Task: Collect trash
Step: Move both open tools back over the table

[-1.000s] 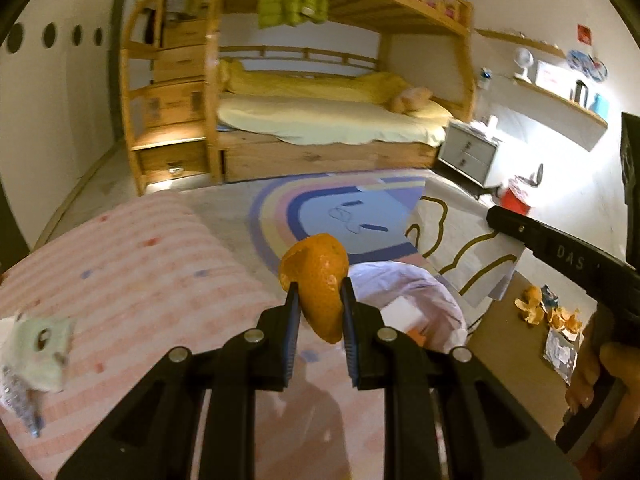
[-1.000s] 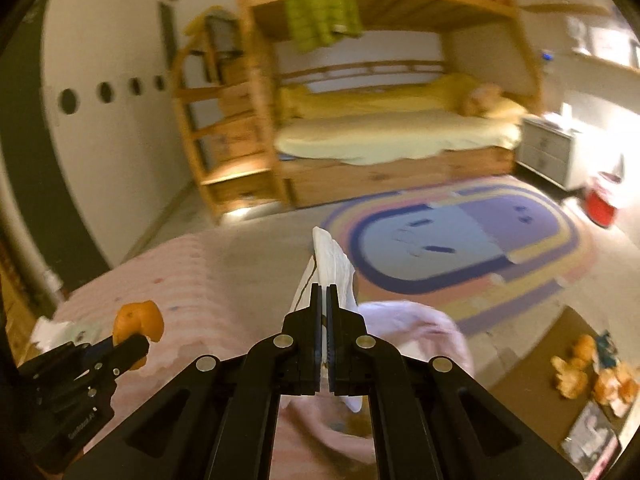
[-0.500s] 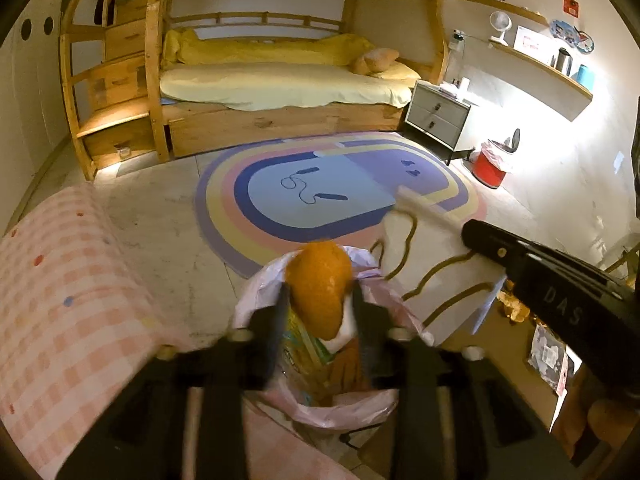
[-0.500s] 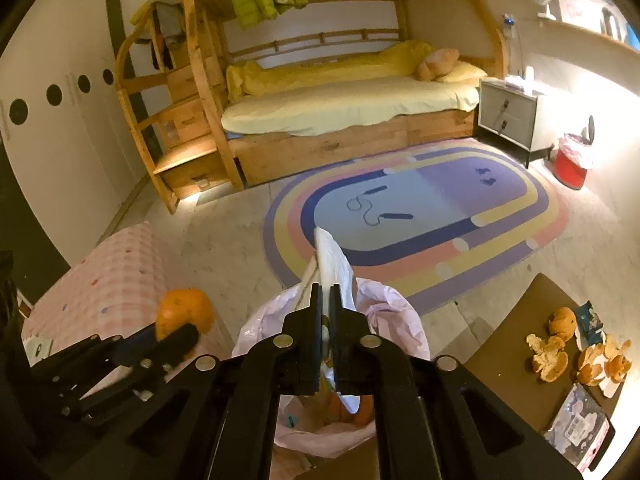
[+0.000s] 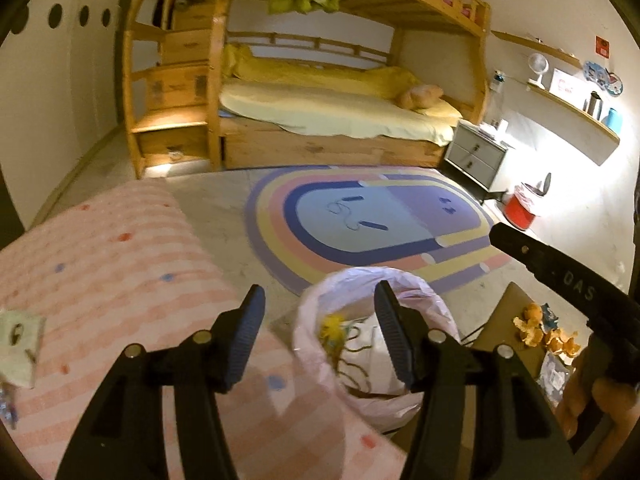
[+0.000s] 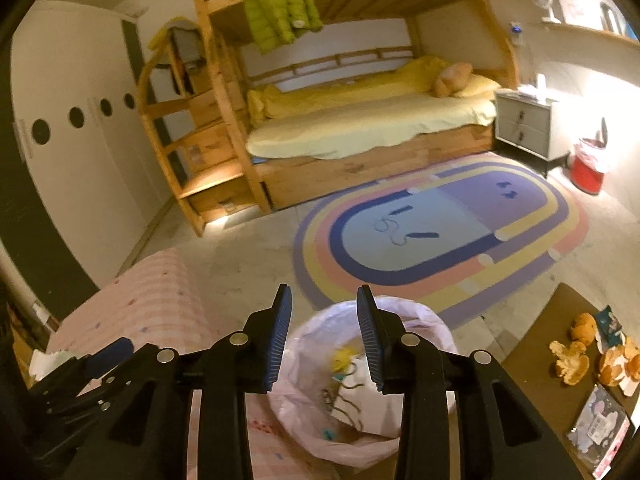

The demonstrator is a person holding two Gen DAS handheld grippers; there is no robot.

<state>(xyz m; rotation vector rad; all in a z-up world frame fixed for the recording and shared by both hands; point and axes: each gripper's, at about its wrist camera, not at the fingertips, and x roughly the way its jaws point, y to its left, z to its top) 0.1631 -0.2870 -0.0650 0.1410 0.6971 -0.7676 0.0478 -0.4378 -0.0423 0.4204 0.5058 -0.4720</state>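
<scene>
Both sets of tongs are hanging over the bag point(image 5: 416, 396) with nothing between the pads: the left tongs point(image 5: 320, 338) have just been opening and are standing fairly wide, the right tongs point(image 6: 322, 336) have just been parting too and are gaping more narrowly. The bag's pink mouth point(image 6: 400, 312) is lying open right under both, with scraps and a yellow bit point(image 5: 332, 326) showing inside, so the drop looks to be landing where it should. To do this step well, I would say the person is needing to keep both tongs over the mouth until each piece is clear of the pads, then lift straight off without snagging the thin rim. More trash is waiting: orange peels point(image 6: 568, 364) and wrappers point(image 6: 600, 420) are lying on the brown worktop point(image 6: 532, 364) to the right, and a crumpled packet point(image 5: 18, 344) is sitting on the pink checked cloth point(image 5: 120, 264) to the left.
</scene>
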